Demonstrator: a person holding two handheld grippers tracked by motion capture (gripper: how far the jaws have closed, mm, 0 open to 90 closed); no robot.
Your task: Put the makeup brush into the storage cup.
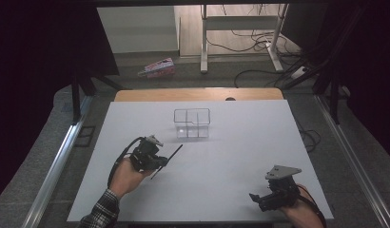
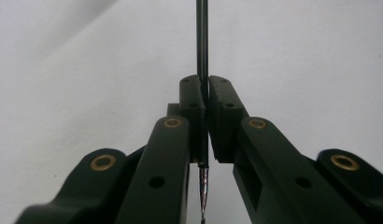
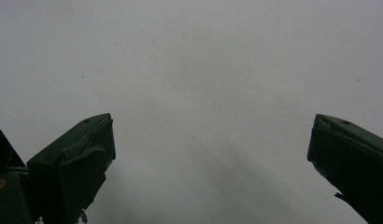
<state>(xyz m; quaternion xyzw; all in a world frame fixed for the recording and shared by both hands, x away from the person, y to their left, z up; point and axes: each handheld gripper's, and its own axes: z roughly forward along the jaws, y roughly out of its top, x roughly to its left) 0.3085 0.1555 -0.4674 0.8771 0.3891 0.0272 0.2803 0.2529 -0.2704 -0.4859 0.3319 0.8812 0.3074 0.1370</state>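
Observation:
A thin black pen (image 1: 167, 160) is clamped in my left gripper (image 1: 160, 163), which a hand holds over the left-middle of the white table (image 1: 240, 142). In the left gripper view the two jaws press together on the pen's shaft (image 2: 202, 42), and its metal tip (image 2: 203, 184) pokes out behind the pads. A clear plastic organiser (image 1: 192, 122) with compartments stands a little beyond the pen's far end. My right gripper (image 1: 258, 198) rests near the front right edge, its fingers (image 3: 77, 163) spread wide with nothing between them.
A wooden strip (image 1: 198, 94) borders the table's far edge. Beyond it on the floor lie a pink box (image 1: 158, 67), cables and a desk frame (image 1: 240, 28). Metal rails (image 1: 60, 161) run along both sides of the table.

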